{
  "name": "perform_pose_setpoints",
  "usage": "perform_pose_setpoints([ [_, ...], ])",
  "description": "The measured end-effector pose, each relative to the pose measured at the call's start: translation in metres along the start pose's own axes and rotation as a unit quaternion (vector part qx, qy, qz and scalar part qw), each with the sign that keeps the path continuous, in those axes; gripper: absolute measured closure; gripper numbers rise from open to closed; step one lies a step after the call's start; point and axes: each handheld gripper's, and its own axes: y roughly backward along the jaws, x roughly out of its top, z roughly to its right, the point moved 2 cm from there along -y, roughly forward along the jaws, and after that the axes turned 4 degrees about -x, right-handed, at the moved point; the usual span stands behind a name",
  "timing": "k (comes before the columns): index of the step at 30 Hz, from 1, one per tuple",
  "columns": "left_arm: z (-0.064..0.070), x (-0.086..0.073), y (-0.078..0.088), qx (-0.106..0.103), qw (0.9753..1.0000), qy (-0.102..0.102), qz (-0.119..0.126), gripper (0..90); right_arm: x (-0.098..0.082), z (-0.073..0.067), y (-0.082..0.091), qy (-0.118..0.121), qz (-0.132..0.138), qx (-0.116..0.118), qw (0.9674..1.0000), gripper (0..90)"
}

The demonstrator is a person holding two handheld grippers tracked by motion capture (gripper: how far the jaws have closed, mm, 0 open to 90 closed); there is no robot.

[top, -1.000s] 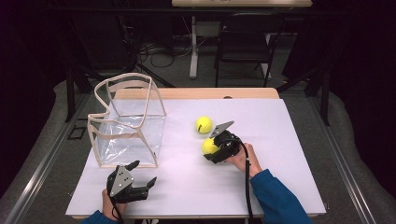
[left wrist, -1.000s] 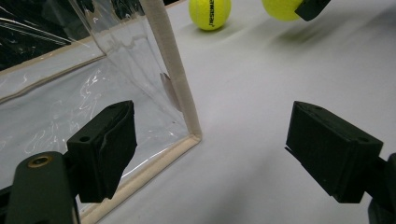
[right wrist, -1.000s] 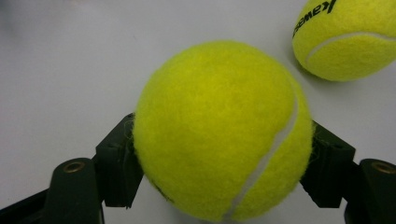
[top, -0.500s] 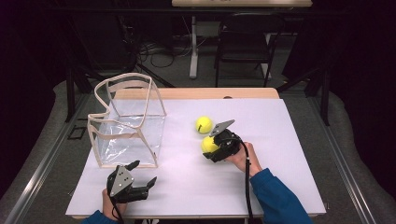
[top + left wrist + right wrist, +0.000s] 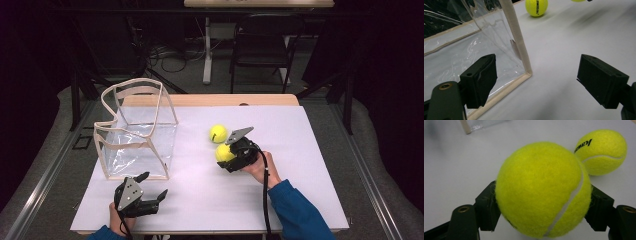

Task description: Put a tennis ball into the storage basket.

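Two yellow tennis balls are on the white table [image 5: 300, 200]. My right gripper [image 5: 226, 156] is shut on one ball [image 5: 223, 153], which looms large between its jaws in the right gripper view [image 5: 541, 190]. The other ball [image 5: 218, 133] [image 5: 602, 151] rests on the table just beyond it, close to the held one. A clear plastic bag with beige trim [image 5: 135, 130] stands open-topped at the left. My left gripper [image 5: 154, 185] sits near the front left edge, open and holding nothing, its jaws [image 5: 544, 80] facing the bag's near corner [image 5: 515, 37].
In the left gripper view the loose ball [image 5: 536, 7] lies far off past the bag's edge. A chair [image 5: 260, 50] and table legs stand on the floor behind the table. A wooden strip [image 5: 210, 100] runs along the table's far edge.
The right gripper with its ball has crept slightly upward in the picture. The left gripper, the loose ball and the bag have stayed where they were.
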Motion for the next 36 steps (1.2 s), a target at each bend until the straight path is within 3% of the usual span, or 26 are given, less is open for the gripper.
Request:
perform_pose_setpoints([
  [36, 0.0, 0.0, -0.001, -0.001, 1.0, 0.002, 0.002, 16.1, 0.011, 0.004, 0.014, -0.003, 0.031, -0.006, 0.9995, 26.5],
])
